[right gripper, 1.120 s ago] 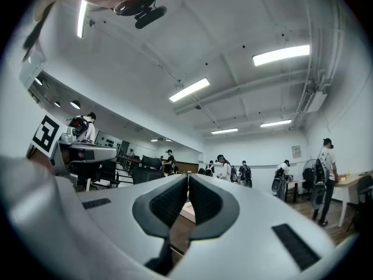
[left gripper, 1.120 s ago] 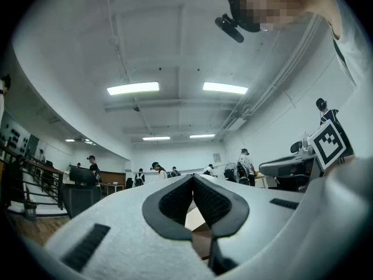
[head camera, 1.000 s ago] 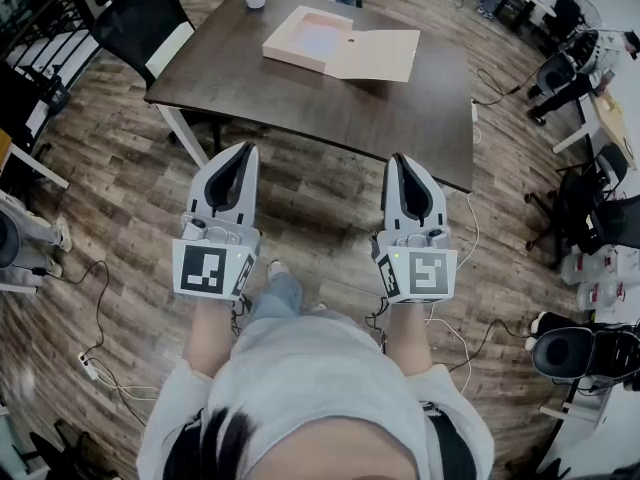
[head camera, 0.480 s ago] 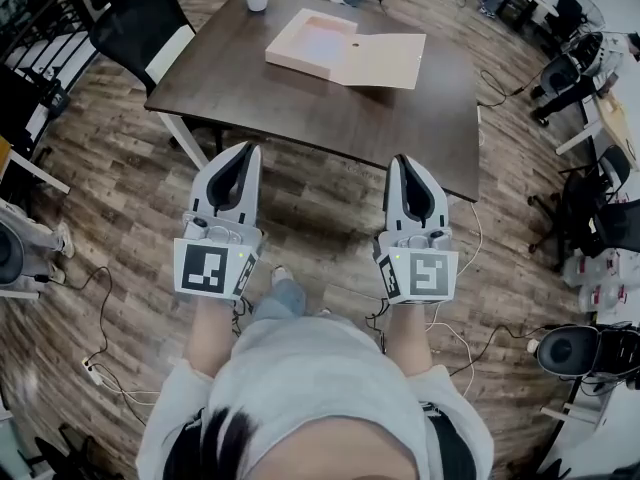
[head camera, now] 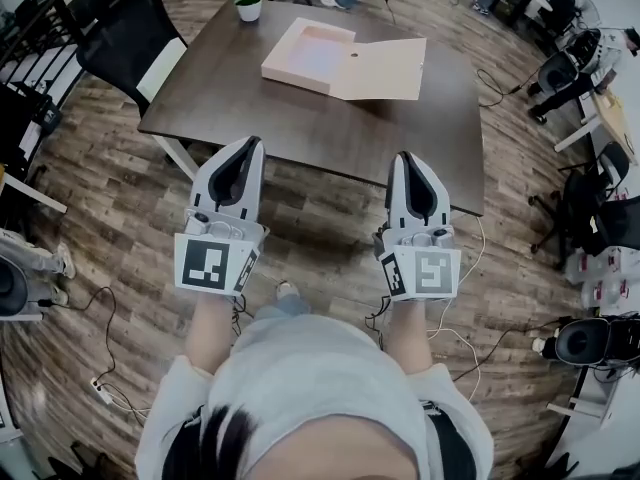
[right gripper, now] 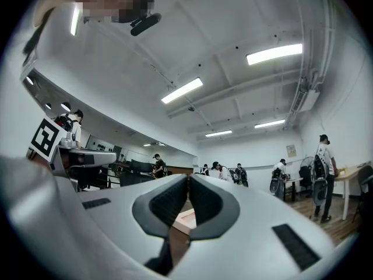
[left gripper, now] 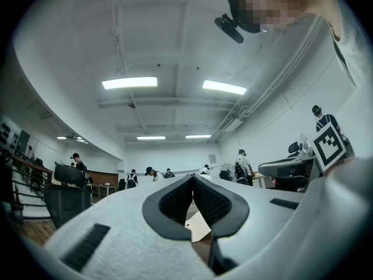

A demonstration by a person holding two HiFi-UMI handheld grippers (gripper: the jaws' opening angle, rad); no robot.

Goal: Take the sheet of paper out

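A flat beige file box (head camera: pixel 340 53) lies open on the dark wooden table (head camera: pixel 300 118), its lid flap spread to the right. A pale sheet of paper (head camera: pixel 318 42) rests inside its tray. My left gripper (head camera: pixel 251 144) and right gripper (head camera: pixel 408 157) are held side by side at the table's near edge, well short of the box. Both are shut with nothing between the pads. In the left gripper view, the left gripper (left gripper: pixel 192 177) frames the beige flap (left gripper: pixel 199 226) under its tips. Past the right gripper (right gripper: pixel 188 177), the right gripper view shows the box (right gripper: pixel 185 217).
A small potted plant (head camera: pixel 246 3) stands at the table's far left corner. A black office chair (head camera: pixel 130 33) sits to the left of the table, and more chairs (head camera: pixel 560 68) stand at the right. Cables (head camera: pixel 110 328) trail on the wooden floor. Several people stand across the room.
Both grippers have moved forward together, from over the floor to the table's near edge. The box now lies closer. The jaws stayed shut.
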